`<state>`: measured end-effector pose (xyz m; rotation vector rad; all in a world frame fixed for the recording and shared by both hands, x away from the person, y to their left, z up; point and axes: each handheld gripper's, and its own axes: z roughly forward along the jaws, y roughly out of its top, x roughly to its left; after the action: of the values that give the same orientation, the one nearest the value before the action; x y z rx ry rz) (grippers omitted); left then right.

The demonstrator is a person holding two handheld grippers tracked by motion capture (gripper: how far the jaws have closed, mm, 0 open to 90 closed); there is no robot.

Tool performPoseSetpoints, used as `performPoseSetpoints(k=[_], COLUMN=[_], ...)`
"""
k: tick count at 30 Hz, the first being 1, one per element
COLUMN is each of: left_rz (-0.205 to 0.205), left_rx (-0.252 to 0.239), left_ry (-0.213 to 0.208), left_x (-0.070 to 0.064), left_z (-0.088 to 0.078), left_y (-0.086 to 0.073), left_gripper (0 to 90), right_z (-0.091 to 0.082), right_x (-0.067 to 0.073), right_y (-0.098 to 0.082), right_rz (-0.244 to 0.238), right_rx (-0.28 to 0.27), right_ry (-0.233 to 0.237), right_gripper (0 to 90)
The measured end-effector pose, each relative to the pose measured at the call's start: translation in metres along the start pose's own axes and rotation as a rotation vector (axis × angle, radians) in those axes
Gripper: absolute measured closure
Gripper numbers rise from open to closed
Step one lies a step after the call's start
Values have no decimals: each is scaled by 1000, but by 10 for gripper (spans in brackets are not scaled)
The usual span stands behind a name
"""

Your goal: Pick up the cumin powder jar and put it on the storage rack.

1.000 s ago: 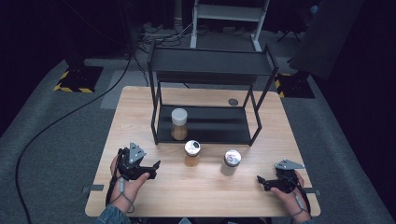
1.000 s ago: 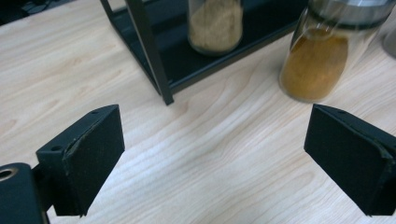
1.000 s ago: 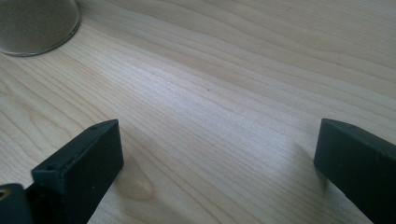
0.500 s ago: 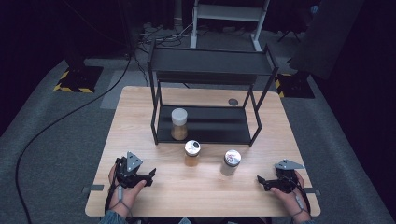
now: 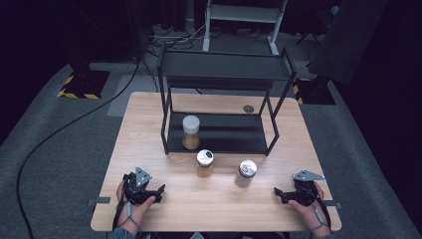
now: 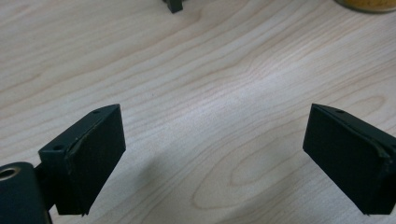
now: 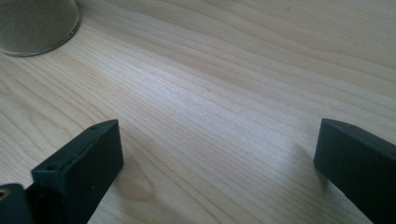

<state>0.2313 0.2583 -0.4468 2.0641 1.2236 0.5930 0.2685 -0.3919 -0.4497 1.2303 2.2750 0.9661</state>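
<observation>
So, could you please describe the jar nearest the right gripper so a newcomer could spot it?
Start at the black two-tier rack on the wooden table. Two jars stand in front of it; take the right-hand jar. Its contents are pale grey, while its neighbour holds amber.

We note a light wooden worktop point(image 5: 149, 107) on grey carpeted floor point(image 5: 59, 149). The surroundings are dark, the lighting falling on the worktop. A black cable point(image 5: 74, 119) runs across the floor at left. Yellow-and-black striped bases point(image 5: 82, 83) sit at either side; a pale metal frame point(image 5: 244, 12) stands behind.
</observation>
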Motion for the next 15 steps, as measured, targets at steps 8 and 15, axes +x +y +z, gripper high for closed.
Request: performPoseSetpoints(k=[8, 15], left_rz=[-14, -69], left_rx=[30, 50], left_ry=[2, -23], left_x=[0, 6], left_z=[3, 5], left_y=[0, 2], left_gripper=[51, 41], right_z=[0, 0], right_x=[0, 0], right_y=[0, 0], right_rz=[0, -2], right_rx=[0, -1], right_ry=[0, 0], right_gripper=[12, 12])
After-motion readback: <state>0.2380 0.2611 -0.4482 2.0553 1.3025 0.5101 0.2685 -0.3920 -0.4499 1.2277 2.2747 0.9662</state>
